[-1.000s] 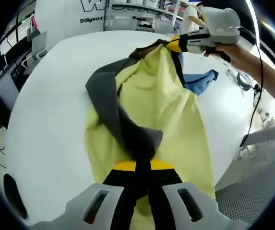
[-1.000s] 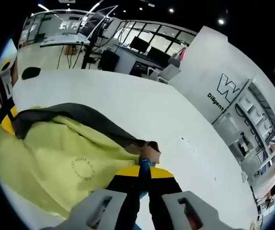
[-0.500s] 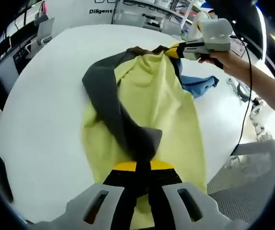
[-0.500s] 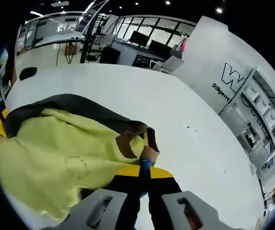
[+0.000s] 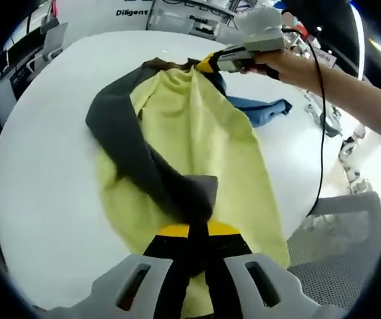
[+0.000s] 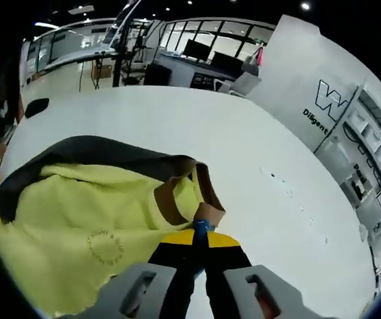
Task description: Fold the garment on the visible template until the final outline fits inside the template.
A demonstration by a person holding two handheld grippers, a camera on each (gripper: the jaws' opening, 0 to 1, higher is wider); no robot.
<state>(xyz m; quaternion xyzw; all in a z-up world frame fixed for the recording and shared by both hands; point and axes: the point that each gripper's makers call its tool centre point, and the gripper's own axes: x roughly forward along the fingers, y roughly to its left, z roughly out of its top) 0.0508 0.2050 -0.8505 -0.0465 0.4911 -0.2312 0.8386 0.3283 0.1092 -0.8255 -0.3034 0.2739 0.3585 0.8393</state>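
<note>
Shirt soft, light, drapes; L gripper pinching grey edge, R gripper pinching collar; hold hems/corners

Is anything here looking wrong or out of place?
The yellow garment is bunched, its grey sleeve twisted across it. A blue cloth lies partly under it, on the white table.

Bare white table beside the garment (blue cloth opposite).
</note>
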